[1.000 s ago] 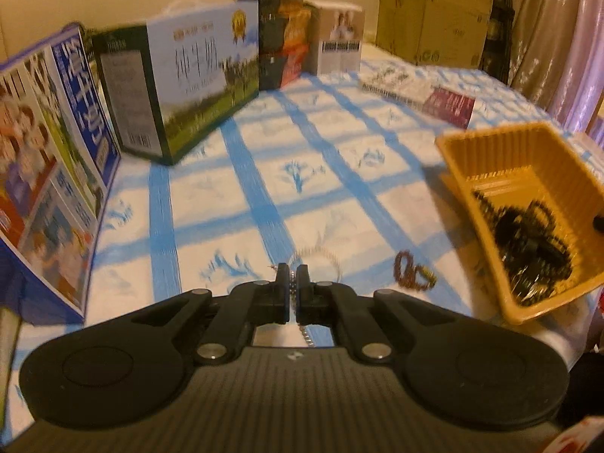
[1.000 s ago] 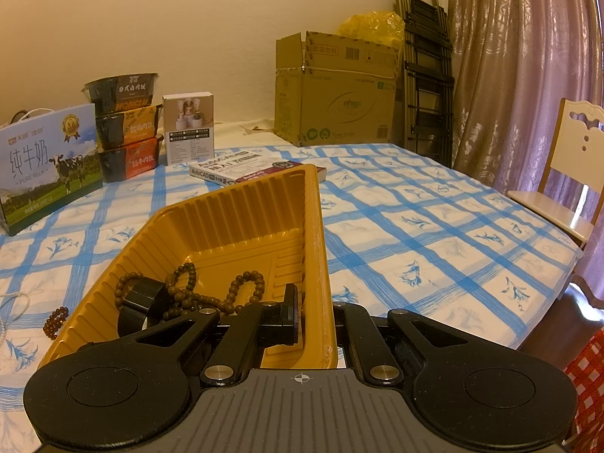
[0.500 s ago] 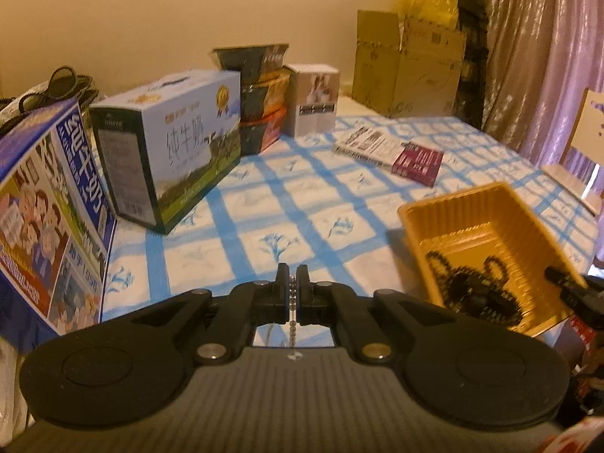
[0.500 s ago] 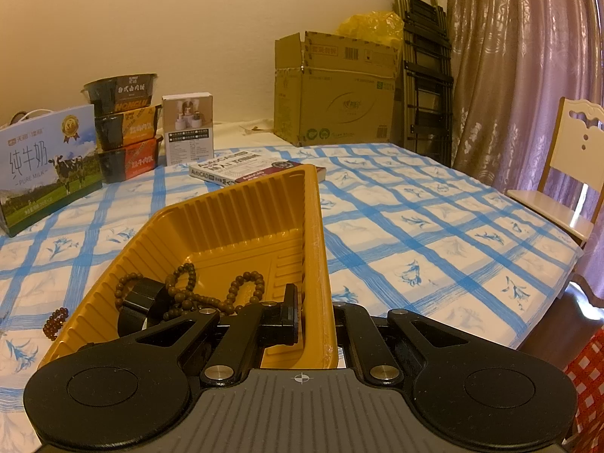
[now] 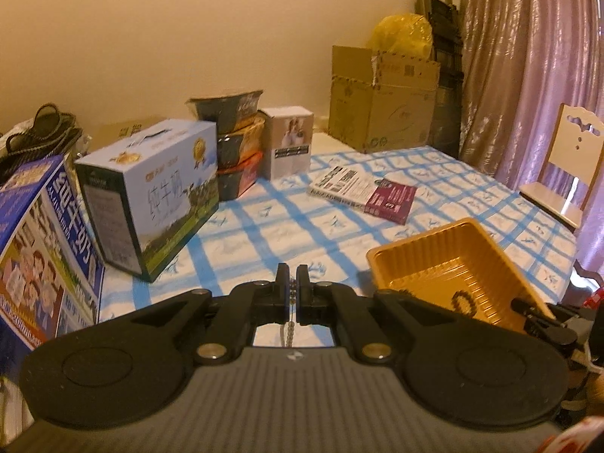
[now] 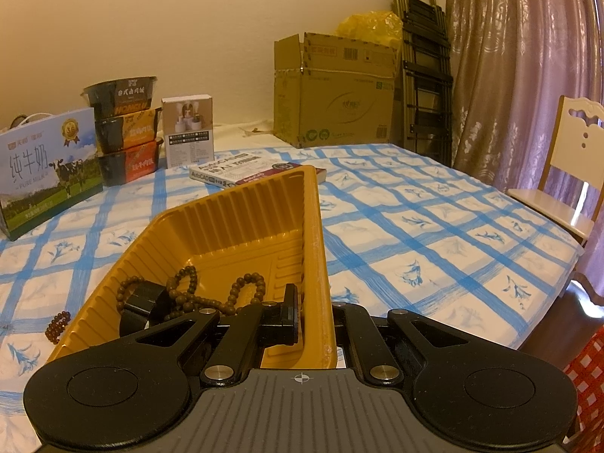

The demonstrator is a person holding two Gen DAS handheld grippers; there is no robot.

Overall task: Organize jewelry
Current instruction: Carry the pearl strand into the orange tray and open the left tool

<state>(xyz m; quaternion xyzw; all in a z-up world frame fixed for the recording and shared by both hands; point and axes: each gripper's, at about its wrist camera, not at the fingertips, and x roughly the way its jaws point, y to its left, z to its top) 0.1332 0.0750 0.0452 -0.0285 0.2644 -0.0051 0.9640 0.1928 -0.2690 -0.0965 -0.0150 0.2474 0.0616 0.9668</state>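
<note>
My left gripper (image 5: pixel 292 283) is shut on a thin metal bead chain (image 5: pixel 290 317) that hangs below the fingers, lifted above the table to the left of the yellow tray (image 5: pixel 449 260). My right gripper (image 6: pixel 313 311) is shut on the near right wall of the yellow tray (image 6: pixel 226 226), one finger inside, one outside. Inside the tray lie brown bead strands (image 6: pixel 188 287) and a black ring-shaped piece (image 6: pixel 145 304). A small reddish bead bracelet (image 6: pixel 56 326) lies on the cloth left of the tray.
Milk cartons (image 5: pixel 151 196), stacked noodle bowls (image 5: pixel 234 143), a white box (image 5: pixel 288 141) and a book (image 5: pixel 362 188) stand on the blue-checked tablecloth (image 6: pixel 434 234). A cardboard box (image 6: pixel 336 90), folded ladder and curtain are behind; a chair (image 6: pixel 566 173) is at right.
My left gripper has risen and tilted up with the chain, so the table falls lower in its view. The right gripper and tray have stayed still.
</note>
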